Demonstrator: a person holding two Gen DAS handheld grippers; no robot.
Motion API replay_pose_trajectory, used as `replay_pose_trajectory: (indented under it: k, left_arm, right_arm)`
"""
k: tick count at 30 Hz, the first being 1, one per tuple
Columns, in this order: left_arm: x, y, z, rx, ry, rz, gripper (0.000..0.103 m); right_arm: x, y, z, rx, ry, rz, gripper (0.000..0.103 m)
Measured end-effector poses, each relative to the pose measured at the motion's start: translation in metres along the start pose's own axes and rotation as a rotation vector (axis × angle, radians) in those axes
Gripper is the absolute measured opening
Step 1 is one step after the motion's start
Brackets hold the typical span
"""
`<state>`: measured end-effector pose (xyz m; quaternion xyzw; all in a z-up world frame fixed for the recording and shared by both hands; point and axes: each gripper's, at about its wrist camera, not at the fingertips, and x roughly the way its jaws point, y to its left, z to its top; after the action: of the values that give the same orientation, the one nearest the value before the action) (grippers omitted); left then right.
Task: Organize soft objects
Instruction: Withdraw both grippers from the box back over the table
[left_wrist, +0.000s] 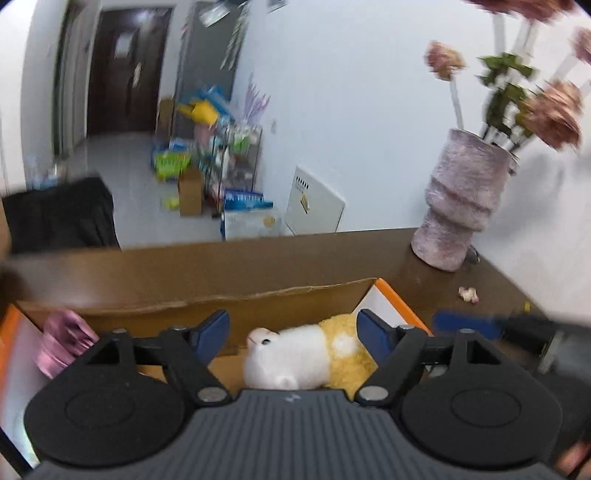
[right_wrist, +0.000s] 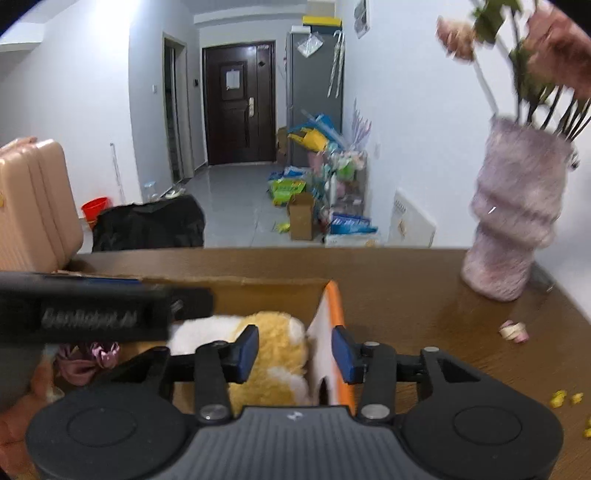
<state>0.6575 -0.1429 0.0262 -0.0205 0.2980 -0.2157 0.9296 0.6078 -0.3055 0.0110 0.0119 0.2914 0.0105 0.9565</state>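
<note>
A white and yellow plush toy lies inside an open cardboard box with orange-edged flaps. My left gripper is open just above the toy, one finger on each side, not touching it. A pink satin cloth lies at the box's left end. In the right wrist view the same plush toy and the pink cloth show in the box. My right gripper is open and straddles the box's right flap. The left gripper's body crosses that view at the left.
The box stands on a brown wooden table. A fuzzy pink vase with flowers stands at the table's far right. A small pink scrap and yellow bits lie on the table to the right. A pink suitcase stands left.
</note>
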Motion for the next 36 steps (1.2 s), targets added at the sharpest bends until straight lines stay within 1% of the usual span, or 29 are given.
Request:
replay_pose_trajectory:
  k: [1,3,4,7,8,9,10,11,12,13,14,16,18,19,20,22,23,25,29,32,34,36]
  left_arm:
    - [-0.011,0.001,0.001,0.003,-0.013,0.006,0.082]
    - [-0.039,0.005,0.003,0.011,-0.039,0.029,0.086]
    - [-0.056,0.008,0.003,0.01,-0.061,0.047,0.088]
    - [-0.107,0.02,0.0,0.024,-0.115,0.15,0.092]
    - [-0.122,0.023,-0.003,0.035,-0.13,0.188,0.095]
    - [-0.141,0.025,-0.008,0.044,-0.149,0.234,0.101]
    - [-0.156,0.027,-0.013,0.042,-0.167,0.268,0.102]
    - [-0.171,0.029,-0.02,0.036,-0.187,0.296,0.102]
    - [-0.189,0.031,-0.03,0.029,-0.213,0.32,0.103]
    - [-0.204,0.032,-0.039,0.026,-0.232,0.335,0.103]
    - [-0.219,0.032,-0.05,0.028,-0.254,0.356,0.103]
    - [-0.244,0.029,-0.067,0.038,-0.277,0.401,0.103]
    - [-0.262,0.026,-0.081,0.054,-0.273,0.438,0.103]
    - [-0.269,0.024,-0.086,0.049,-0.271,0.45,0.103]
    - [-0.277,0.024,-0.09,0.037,-0.275,0.455,0.103]
    - [-0.297,0.021,-0.101,0.025,-0.287,0.443,0.103]
    - [-0.306,0.017,-0.107,0.034,-0.3,0.438,0.103]
    - [-0.321,0.011,-0.12,0.051,-0.317,0.455,0.103]
    - [-0.356,-0.007,-0.151,0.07,-0.322,0.468,0.103]
    - [-0.384,-0.025,-0.183,0.069,-0.321,0.47,0.103]
    - [-0.405,-0.038,-0.21,0.064,-0.33,0.448,0.103]
    - [-0.427,-0.049,-0.24,0.06,-0.355,0.425,0.103]
  right_arm:
    - [-0.011,-0.001,0.003,-0.015,-0.013,-0.004,0.052]
    - [-0.034,-0.006,0.009,-0.028,-0.043,0.002,0.054]
    - [-0.044,-0.01,0.012,-0.03,-0.049,0.004,0.06]
    - [-0.083,-0.022,0.015,-0.041,-0.077,0.019,0.071]
    - [-0.094,-0.024,0.015,-0.049,-0.082,0.015,0.073]
    - [-0.108,-0.026,0.016,-0.056,-0.091,0.015,0.074]
    - [-0.123,-0.027,0.015,-0.059,-0.107,0.023,0.078]
    - [-0.134,-0.031,0.016,-0.058,-0.121,0.036,0.085]
    - [-0.15,-0.03,0.013,-0.056,-0.141,0.051,0.089]
    - [-0.163,-0.03,0.008,-0.061,-0.165,0.067,0.096]
    - [-0.175,-0.028,0.002,-0.07,-0.189,0.079,0.1]
    - [-0.199,-0.021,-0.013,-0.09,-0.246,0.083,0.103]
    - [-0.217,-0.013,-0.026,-0.102,-0.295,0.07,0.103]
    - [-0.225,-0.009,-0.031,-0.099,-0.303,0.063,0.103]
    - [-0.229,-0.008,-0.033,-0.095,-0.304,0.059,0.103]
    - [-0.243,-0.002,-0.041,-0.091,-0.314,0.068,0.103]
    - [-0.249,-0.001,-0.044,-0.09,-0.324,0.072,0.103]
    - [-0.266,0.004,-0.054,-0.093,-0.348,0.079,0.103]
    - [-0.299,0.007,-0.082,-0.072,-0.378,0.078,0.103]
    - [-0.329,0.007,-0.116,-0.047,-0.371,0.078,0.103]
    - [-0.352,0.006,-0.145,-0.046,-0.368,0.097,0.103]
    - [-0.371,0.005,-0.171,-0.016,-0.374,0.1,0.103]
